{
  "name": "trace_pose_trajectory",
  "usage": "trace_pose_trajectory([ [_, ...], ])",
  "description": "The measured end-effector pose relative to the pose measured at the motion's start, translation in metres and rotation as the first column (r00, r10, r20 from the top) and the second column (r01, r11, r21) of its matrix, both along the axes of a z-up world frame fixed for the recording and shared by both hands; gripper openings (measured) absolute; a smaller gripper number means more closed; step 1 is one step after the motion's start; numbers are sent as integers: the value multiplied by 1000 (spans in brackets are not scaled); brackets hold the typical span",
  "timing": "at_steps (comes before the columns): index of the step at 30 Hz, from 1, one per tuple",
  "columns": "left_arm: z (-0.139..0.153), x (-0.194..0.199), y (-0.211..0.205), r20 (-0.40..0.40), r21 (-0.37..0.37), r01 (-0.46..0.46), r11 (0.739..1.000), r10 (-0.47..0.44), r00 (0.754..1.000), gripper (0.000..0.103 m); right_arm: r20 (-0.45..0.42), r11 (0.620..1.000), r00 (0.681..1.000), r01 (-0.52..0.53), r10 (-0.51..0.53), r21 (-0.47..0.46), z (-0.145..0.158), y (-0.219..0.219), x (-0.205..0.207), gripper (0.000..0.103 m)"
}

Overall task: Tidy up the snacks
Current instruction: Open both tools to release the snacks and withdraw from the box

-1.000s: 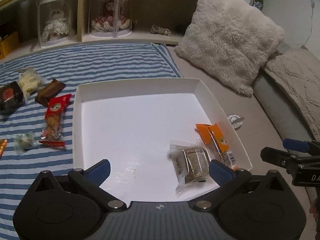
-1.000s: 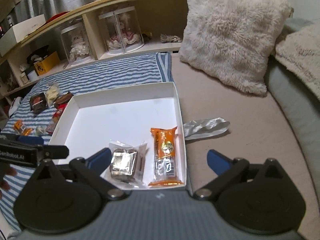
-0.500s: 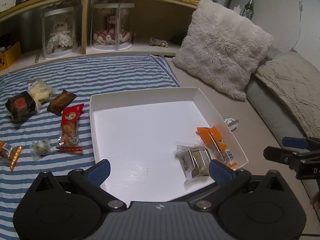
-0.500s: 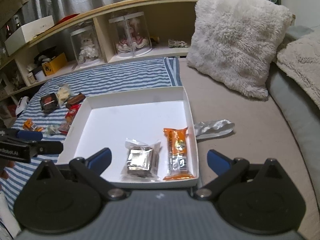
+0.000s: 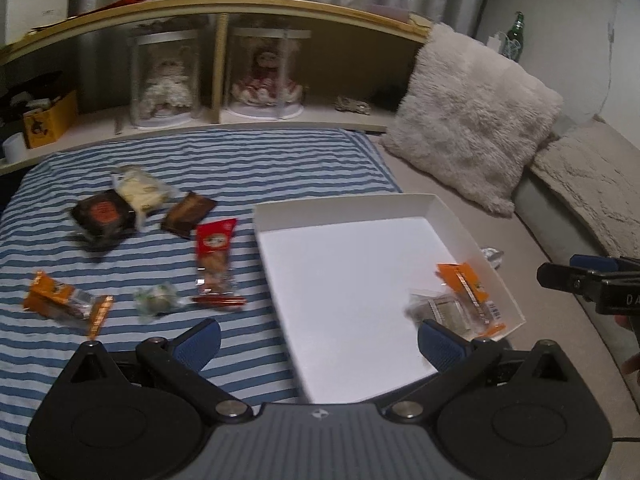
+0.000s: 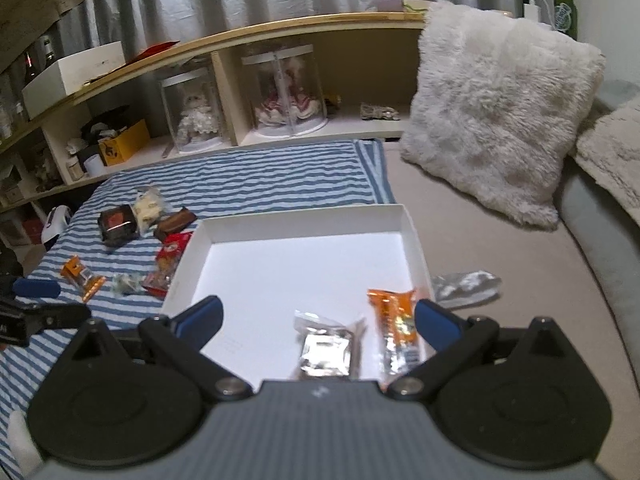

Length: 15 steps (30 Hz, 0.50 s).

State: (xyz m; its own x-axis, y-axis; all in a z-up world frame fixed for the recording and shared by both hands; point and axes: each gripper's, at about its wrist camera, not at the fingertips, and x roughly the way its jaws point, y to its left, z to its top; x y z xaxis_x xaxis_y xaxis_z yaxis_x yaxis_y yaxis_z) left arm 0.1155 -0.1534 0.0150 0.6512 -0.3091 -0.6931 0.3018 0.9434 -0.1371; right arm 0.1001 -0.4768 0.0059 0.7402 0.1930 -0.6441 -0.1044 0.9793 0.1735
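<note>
A shallow white box [image 5: 344,205] [image 6: 304,217] lies on the bed and holds an orange snack bar [image 5: 468,288] [image 6: 396,328] and a clear-wrapped silver snack [image 5: 440,312] [image 6: 326,354] in its near right corner. Left of it, on the striped blanket, lie several loose snacks: a red pack [image 5: 214,264] [image 6: 170,256], a brown one [image 5: 188,214], a black one [image 5: 104,216], a pale one [image 5: 140,190], a small green-white sweet [image 5: 156,300] and an orange pack [image 5: 66,300] [image 6: 82,276]. My left gripper [image 5: 320,340] hangs open over the box's near left edge. My right gripper [image 6: 318,316] is open and empty above the box's near side.
A fluffy white pillow [image 5: 472,120] [image 6: 496,116] leans at the back right. A crumpled silver wrapper [image 6: 464,286] lies right of the box. A wooden shelf [image 5: 224,8] with doll cases runs along the back, and a green bottle [image 6: 564,0] stands on top.
Both grippers have pulled back and risen, so more of the bed shows. The left view has swung left toward the loose snacks. Both stay open and empty.
</note>
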Motion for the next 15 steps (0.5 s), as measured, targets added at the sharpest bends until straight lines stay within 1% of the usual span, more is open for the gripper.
trace_pose_trajectory([
  [7,-1,1,42,1,-3,-54,999,54,999,103,-1,999,999,-40,40,0,0,32,17,102],
  [15,-8,10,87,-5,-7,-119,993,119,993,103,3,995,995,-104,104,0,-3,84,38,102],
])
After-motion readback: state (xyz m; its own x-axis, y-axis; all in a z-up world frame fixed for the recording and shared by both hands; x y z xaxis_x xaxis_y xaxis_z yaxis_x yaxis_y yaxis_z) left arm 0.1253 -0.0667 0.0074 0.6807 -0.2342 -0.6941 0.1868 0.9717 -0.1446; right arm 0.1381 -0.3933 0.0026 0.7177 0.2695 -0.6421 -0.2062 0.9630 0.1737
